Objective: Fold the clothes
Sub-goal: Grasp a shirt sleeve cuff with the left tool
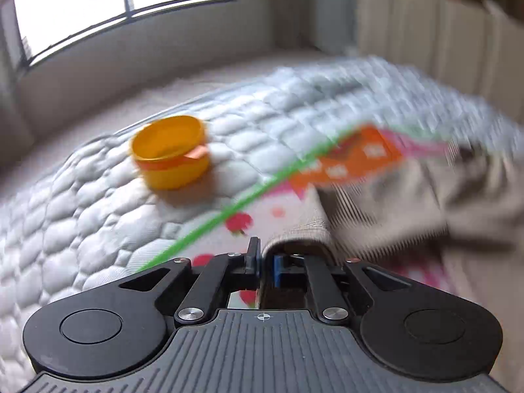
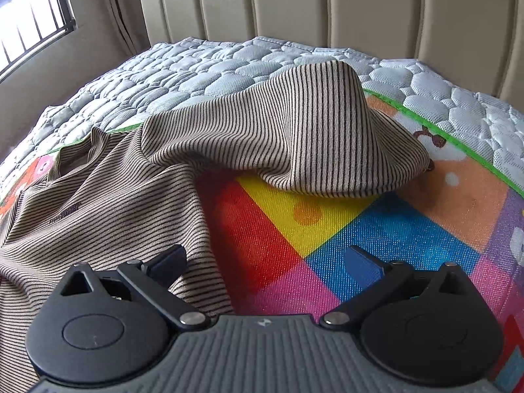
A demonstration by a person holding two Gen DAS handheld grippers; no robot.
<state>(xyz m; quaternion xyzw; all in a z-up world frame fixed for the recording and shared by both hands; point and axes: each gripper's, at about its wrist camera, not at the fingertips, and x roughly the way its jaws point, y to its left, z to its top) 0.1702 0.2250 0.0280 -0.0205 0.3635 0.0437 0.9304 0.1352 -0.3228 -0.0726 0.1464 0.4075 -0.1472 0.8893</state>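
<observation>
A beige shirt with thin dark stripes (image 2: 131, 190) lies on a colourful play mat (image 2: 360, 229) spread over a quilted mattress. One sleeve (image 2: 311, 137) is heaped up at the far side of the mat. My left gripper (image 1: 263, 262) is shut on an edge of the striped shirt (image 1: 376, 203), and the cloth trails blurred to the right. My right gripper (image 2: 265, 262) is open and empty, low over the mat, with its left finger (image 2: 167, 262) over the shirt's edge.
A yellow plastic tub (image 1: 170, 150) stands on the grey quilted mattress (image 1: 82, 213) to the left of the mat. A padded beige headboard (image 2: 327, 6) rises behind the bed. A window (image 1: 98, 3) is at the far left.
</observation>
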